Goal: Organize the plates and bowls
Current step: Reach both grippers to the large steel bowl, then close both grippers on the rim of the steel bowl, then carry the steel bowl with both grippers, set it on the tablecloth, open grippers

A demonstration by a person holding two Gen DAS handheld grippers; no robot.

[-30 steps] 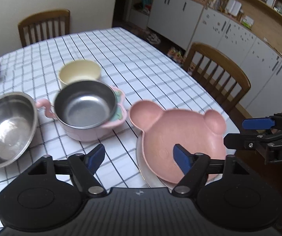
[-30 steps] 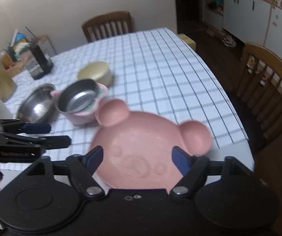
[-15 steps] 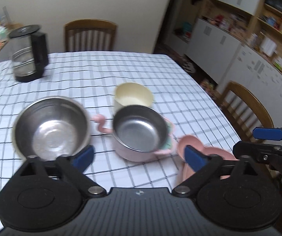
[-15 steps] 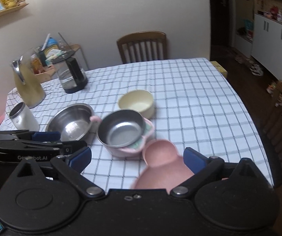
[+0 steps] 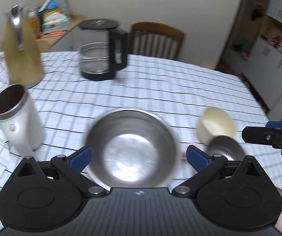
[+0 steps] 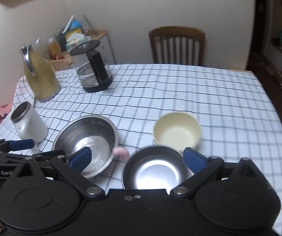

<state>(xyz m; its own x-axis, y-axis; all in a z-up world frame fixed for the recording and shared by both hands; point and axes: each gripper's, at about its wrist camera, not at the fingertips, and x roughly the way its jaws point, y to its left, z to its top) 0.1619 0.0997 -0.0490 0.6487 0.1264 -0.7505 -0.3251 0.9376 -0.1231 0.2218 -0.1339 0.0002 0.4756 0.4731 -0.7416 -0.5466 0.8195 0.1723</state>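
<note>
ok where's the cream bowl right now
In the right wrist view the cream bowl stands on the checked tablecloth, right of the big steel bowl and just behind the smaller steel-lined bowl.

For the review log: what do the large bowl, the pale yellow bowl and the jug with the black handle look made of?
Large bowl: likely stainless steel, brushed, with bright reflections. Pale yellow bowl: matte and opaque, perhaps plastic or ceramic; cannot tell. Jug: clear glass body, black lid and handle, probably plastic.
</note>
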